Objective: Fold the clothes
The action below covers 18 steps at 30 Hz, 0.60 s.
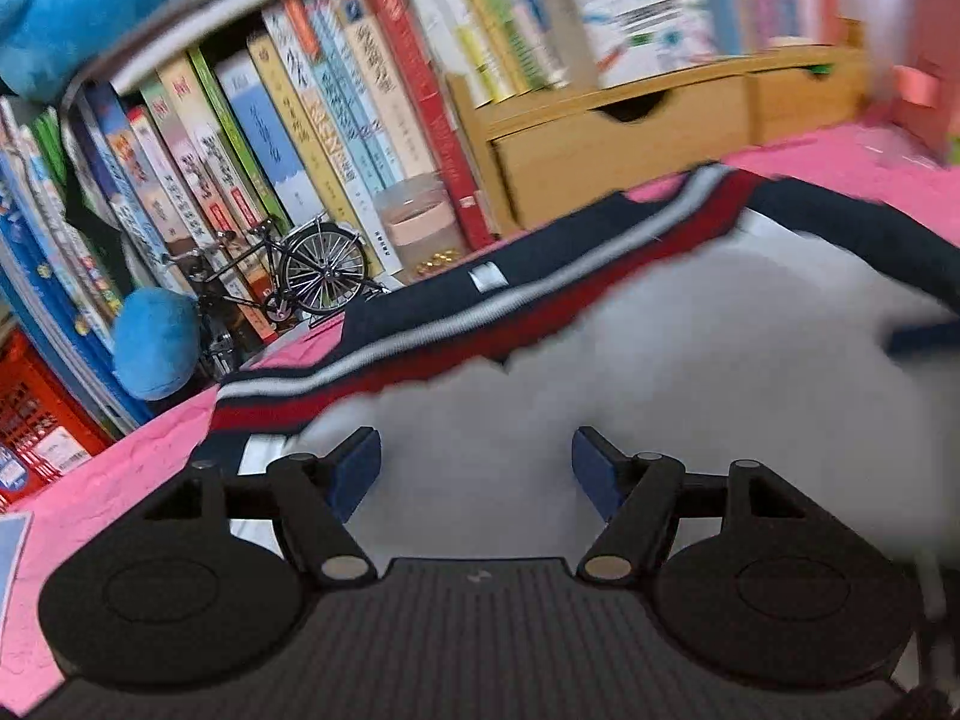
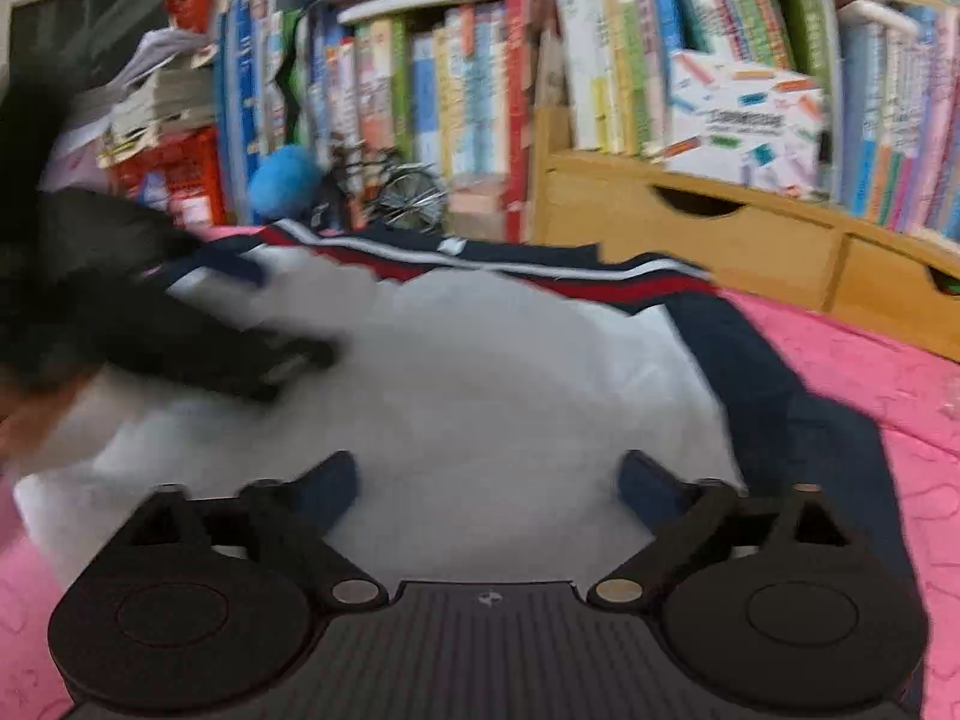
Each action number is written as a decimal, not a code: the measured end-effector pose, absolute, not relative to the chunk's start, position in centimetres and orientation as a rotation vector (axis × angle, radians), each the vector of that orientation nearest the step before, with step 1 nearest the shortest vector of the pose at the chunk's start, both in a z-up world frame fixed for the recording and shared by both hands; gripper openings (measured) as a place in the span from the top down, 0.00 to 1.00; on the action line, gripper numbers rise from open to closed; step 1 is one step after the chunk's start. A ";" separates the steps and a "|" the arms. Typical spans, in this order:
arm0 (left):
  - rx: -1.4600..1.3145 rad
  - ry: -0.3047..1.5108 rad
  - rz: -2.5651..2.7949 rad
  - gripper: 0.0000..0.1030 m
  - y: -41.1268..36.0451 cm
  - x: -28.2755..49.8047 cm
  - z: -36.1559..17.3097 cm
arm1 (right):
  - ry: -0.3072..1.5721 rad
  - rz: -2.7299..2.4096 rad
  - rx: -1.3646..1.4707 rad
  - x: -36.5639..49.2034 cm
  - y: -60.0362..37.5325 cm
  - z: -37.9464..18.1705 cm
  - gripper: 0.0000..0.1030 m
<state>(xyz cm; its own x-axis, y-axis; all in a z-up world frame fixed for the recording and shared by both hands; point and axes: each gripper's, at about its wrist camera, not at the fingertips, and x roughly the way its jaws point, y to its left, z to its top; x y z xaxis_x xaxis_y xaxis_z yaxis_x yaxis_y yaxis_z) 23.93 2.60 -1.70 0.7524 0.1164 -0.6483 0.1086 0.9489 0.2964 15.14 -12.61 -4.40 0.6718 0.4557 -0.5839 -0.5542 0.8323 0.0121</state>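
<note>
Right now I have both tools over the garment (image 2: 480,372), a white top with navy sleeves and a navy, white and red striped band along its far edge, lying spread on the pink cloth (image 2: 888,384) that covers the surface. My right gripper (image 2: 487,477) has its jaws spread wide with nothing between them, and the white body of the garment lies directly beneath and ahead of the blue-padded fingers (image 2: 645,483); a navy sleeve runs down just to the right of that tool. My left gripper (image 1: 475,465) is likewise wide apart and empty, hovering over the white fabric, with the striped band passing close past its left finger and slanting away toward the upper right. From the right wrist view I can see the left gripper as a dark, motion-blurred shape at the left, reaching across the white cloth; whether it touches the fabric I cannot tell. Beyond the garment's far edge stand a small model bicycle (image 1: 300,270), a row of books (image 1: 288,120), a blue plush toy (image 1: 155,342) and a wooden drawer unit (image 2: 708,240).
</note>
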 end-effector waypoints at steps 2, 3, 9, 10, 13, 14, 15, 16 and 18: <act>0.321 0.723 0.032 0.29 2.7 25.7 -1.9 | 0.613 0.566 -0.193 15.1 -12.3 -4.6 0.00; 0.318 0.722 0.042 0.23 2.8 26.4 -2.0 | 0.613 0.563 -0.202 15.0 -12.1 -4.6 0.00; 0.209 0.739 0.056 0.04 4.9 28.4 -2.7 | 0.616 0.601 -0.120 15.4 -13.0 -4.4 0.00; 0.191 0.737 0.055 0.02 5.2 28.4 -2.9 | 0.617 0.607 -0.105 15.5 -13.1 -4.4 0.00; 0.189 0.729 0.060 0.01 5.1 28.3 -2.9 | 0.617 0.609 -0.100 15.4 -13.0 -4.3 0.00; 0.200 0.726 0.059 0.02 5.0 28.0 -2.8 | 0.617 0.605 -0.109 15.3 -12.9 -4.3 0.00; 0.220 0.722 0.057 0.06 4.7 27.5 -2.5 | 0.616 0.600 -0.118 15.2 -12.7 -4.3 0.00; 0.239 0.718 0.055 0.12 4.5 27.0 -2.3 | 0.615 0.598 -0.124 15.1 -12.6 -4.3 0.00; 0.283 0.706 0.052 0.14 4.0 25.6 -1.7 | 0.614 0.595 -0.128 15.0 -12.5 -4.3 0.00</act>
